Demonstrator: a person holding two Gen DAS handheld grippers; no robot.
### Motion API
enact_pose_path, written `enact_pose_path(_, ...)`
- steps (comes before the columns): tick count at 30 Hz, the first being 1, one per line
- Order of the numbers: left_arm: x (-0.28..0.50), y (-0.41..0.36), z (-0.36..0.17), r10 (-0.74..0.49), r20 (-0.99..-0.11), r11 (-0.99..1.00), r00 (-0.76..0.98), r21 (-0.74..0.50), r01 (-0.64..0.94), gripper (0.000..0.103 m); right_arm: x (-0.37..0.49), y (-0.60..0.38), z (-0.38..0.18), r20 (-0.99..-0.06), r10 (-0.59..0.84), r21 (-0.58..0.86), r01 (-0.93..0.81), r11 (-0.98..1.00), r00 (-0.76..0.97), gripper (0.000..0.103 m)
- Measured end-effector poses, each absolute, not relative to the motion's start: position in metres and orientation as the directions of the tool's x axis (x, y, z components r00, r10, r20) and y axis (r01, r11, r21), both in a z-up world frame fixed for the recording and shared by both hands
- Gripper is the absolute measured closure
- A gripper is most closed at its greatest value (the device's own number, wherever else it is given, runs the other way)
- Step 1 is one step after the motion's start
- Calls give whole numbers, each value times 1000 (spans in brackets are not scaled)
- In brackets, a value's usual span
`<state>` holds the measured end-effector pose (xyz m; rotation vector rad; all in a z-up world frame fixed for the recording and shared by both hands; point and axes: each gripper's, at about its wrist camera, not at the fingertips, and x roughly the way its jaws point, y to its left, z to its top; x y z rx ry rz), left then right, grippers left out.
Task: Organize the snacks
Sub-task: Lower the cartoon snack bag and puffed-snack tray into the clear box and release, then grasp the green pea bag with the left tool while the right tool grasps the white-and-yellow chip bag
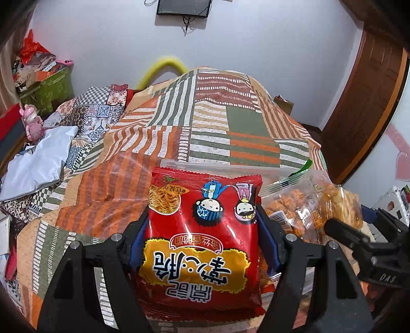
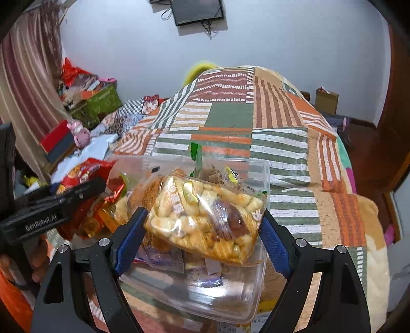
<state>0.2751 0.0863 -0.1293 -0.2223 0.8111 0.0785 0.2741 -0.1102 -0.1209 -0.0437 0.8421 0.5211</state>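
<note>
A red instant-noodle snack packet [image 1: 202, 246] with cartoon faces fills the gap of my left gripper [image 1: 202, 215]; both blue pads press its sides. It hangs over a clear plastic bin [image 1: 176, 164] on the bed. My right gripper [image 2: 203, 214] is shut on a clear bag of pale puffed snacks [image 2: 205, 217], tilted over the same bin [image 2: 256, 294]. Inside the bin lie several other packets, among them a clear bag of orange bites [image 1: 292, 205]. The right gripper [image 1: 346, 235] shows at the right edge of the left wrist view, and the left gripper [image 2: 64, 202] at the left of the right wrist view.
The bin sits on a bed with a striped patchwork cover [image 2: 269, 123]. Left of it lie a grey plastic bag [image 1: 38, 166], a pink toy [image 1: 32, 123] and a cluttered green box [image 1: 51, 87]. A wooden door [image 1: 371, 107] stands at the right, a wall screen [image 1: 183, 6] above.
</note>
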Motion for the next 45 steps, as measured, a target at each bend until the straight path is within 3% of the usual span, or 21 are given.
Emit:
enact_pose_path(15, 245, 90, -94, -25, -700, 970, 713, -190, -153, 31, 252, -128, -99, -711, 429, 163, -463, 871, 557, 17)
enact_pose_path(24, 196, 86, -81, 19, -698, 984, 716, -113, -136, 24, 226, -159, -91, -708, 413, 151, -449, 881, 573, 17)
enact_pose_path(29, 166, 90, -97, 50, -728, 987, 684, -70, -146, 22, 210, -173, -99, -729, 395, 143, -440, 887, 559, 17)
enact_pose_path(45, 101, 127, -182, 55, -869, 951, 492, -105, -290, 22, 192, -196, -156, -825, 334, 143, -404, 904, 456, 17)
